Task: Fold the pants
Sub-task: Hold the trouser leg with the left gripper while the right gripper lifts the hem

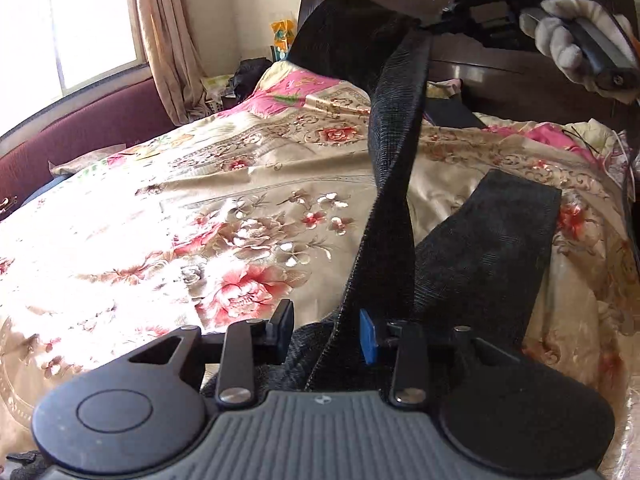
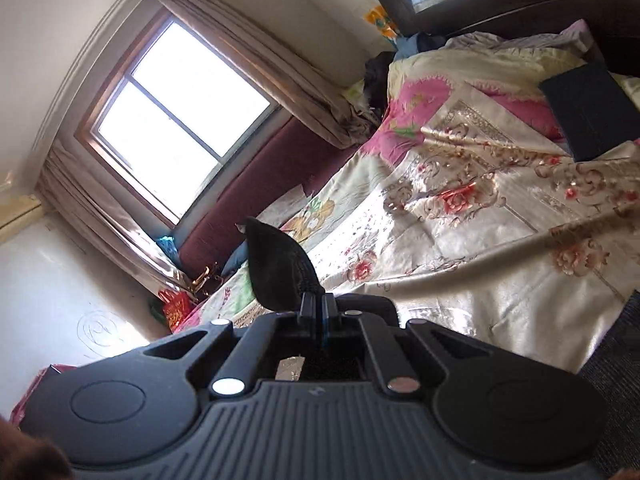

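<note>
The left gripper stands with its two fingers spread wide; the black woven-fabric pants pass through the gap between them, and no pad presses on the cloth. One blue finger pad sits just beside the fabric edge. The right gripper is closed tight on a corner of the pants — a dark flap of cloth stands up from its pinched fingertips. In the left wrist view the right gripper is raised near the dark wooden headboard, held in a white-gloved hand, with one pant leg hanging twisted down from it. The other pant leg lies flat on the cream floral satin bedspread. A dark flat rectangular object rests on the bedspread near the headboard.
</note>
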A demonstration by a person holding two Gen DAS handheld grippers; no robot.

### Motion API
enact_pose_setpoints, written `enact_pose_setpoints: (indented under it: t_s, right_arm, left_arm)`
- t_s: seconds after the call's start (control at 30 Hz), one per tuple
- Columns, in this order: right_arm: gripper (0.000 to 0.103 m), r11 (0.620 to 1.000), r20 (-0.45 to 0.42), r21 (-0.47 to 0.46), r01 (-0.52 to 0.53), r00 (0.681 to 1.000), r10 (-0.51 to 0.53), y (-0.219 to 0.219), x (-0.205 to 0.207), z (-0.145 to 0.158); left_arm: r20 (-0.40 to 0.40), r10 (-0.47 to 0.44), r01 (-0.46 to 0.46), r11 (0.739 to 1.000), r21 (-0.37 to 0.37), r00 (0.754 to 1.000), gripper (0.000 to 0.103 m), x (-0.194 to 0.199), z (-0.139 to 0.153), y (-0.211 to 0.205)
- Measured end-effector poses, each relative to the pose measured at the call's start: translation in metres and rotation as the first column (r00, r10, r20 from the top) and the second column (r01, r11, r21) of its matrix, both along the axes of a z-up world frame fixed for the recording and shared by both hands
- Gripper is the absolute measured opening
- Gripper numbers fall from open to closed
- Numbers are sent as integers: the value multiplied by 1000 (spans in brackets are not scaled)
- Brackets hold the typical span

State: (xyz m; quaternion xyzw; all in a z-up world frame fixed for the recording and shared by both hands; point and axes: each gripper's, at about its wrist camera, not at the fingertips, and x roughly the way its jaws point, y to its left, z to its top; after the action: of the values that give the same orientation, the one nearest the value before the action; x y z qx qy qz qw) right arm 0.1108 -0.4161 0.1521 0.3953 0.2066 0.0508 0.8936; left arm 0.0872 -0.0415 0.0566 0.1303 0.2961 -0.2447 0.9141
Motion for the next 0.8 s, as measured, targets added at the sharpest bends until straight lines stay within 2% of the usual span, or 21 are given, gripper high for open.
enact_pose_setpoints:
  t_s: [0.1,0.17,0.23,0.3,0.37,0.43,0.53,0.6,0.73,0.8]
  right_arm:
    - [1,992,-110,16,122,987,-120,-34,-43,-48]
    - [1,976,-229,31,216,952,-203,-60,-63,-95]
    - [1,956,-340,28,292,902,-266,-81,-80,-139]
    - [2,942,-395,53,331,873,-285,-93,-95,-170]
    - [4,932,-378,103,346,881,-285,-99,-108,-181]
    - [7,935,-341,117,334,898,-278,-102,-109,-178]
    - [8,949,-294,86,304,918,-267,-107,-93,-170]
    - [9,949,-270,110,296,928,-258,-111,-79,-170]
    - [27,945,-277,212,250,942,-188,-114,-45,-187]
    - [28,935,-280,248,253,943,-181,-110,-31,-195]
  left_arm:
    - [-43,-42,43,999,30,998,50,-5,-13,-17]
    - [-92,-84,89,995,50,992,51,-10,-26,-33]
    - [-130,-119,132,987,96,984,51,-15,-41,-50]
    - [-139,-136,158,973,166,981,51,-21,-52,-66]
    - [-136,-146,172,963,207,980,51,-25,-56,-75]
    - [-134,-146,174,957,231,980,51,-24,-57,-81]
    - [-146,-143,177,951,255,979,51,-22,-57,-90]
    - [-141,-148,183,943,278,979,51,-23,-57,-95]
    - [-135,-160,194,934,299,978,52,-23,-58,-107]
    - [-138,-159,194,933,302,978,52,-20,-58,-112]
